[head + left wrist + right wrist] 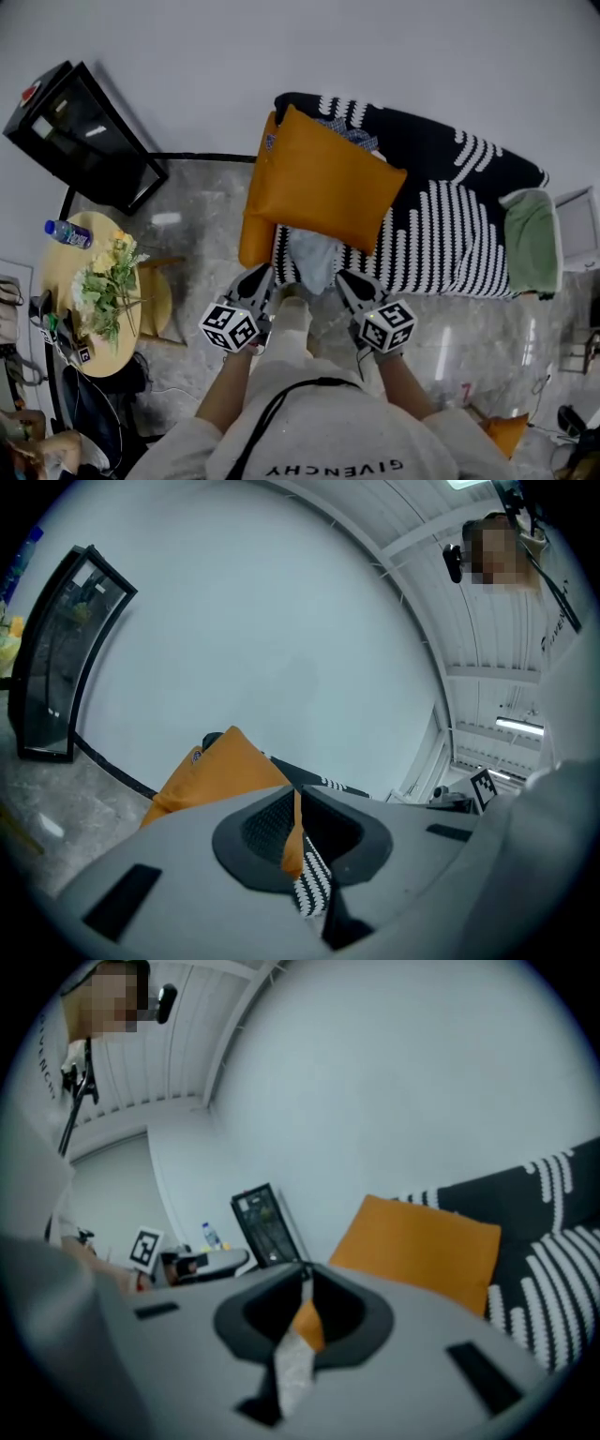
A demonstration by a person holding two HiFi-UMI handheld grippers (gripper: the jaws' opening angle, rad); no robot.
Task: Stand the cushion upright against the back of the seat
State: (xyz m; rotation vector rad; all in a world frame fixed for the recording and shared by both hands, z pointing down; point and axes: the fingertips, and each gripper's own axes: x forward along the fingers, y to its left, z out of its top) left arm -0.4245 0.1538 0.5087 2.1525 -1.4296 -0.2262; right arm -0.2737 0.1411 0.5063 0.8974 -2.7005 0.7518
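Observation:
The orange cushion (pixel 323 178) stands tilted at the left end of the sofa (pixel 450 234), leaning back on the black-and-white striped throw. It also shows in the left gripper view as an orange cushion (pixel 230 766) and in the right gripper view (pixel 422 1246) ahead of the jaws. My left gripper (pixel 260 279) and right gripper (pixel 347 281) hang side by side in front of the seat edge, apart from the cushion. Both are shut with nothing between the jaws: left gripper (pixel 298 799), right gripper (pixel 306 1283).
A pale cloth (pixel 314 255) lies on the seat front below the cushion. A green cushion (pixel 532 239) sits at the sofa's right end. A black cabinet (pixel 84 136) stands by the wall at left, near a round table (pixel 56 281) with flowers and a bottle (pixel 67 233).

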